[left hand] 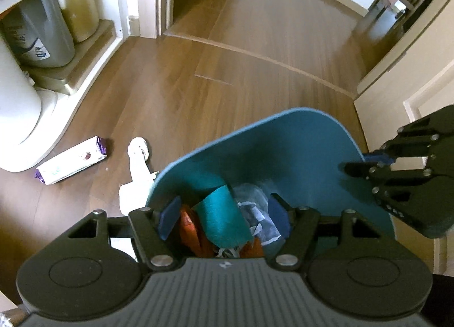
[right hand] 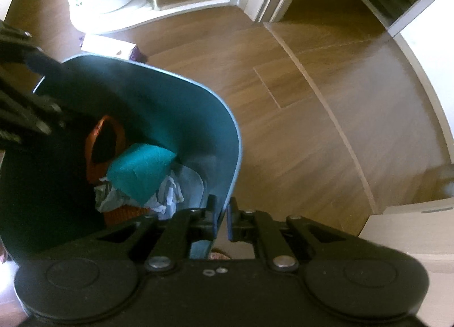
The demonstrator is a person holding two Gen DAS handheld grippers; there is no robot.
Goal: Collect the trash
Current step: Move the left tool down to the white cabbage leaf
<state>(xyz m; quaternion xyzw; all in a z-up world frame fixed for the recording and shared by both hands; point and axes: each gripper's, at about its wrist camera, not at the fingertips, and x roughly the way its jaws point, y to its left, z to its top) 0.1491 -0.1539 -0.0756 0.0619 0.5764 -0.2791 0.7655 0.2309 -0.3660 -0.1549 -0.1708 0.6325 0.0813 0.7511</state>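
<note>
- My left gripper hangs over the teal bin, jaws wide with nothing between them.
- My right gripper has its jaws clamped on the bin's rim.
- Teal paper and crumpled wrappers lie inside.
- 1 white packet and a white tissue lie on the floor beside the bin.

Brown wood floor: lower left of the left-wrist frame, a white purple-ended packet and crumpled white paper beside it.
</note>
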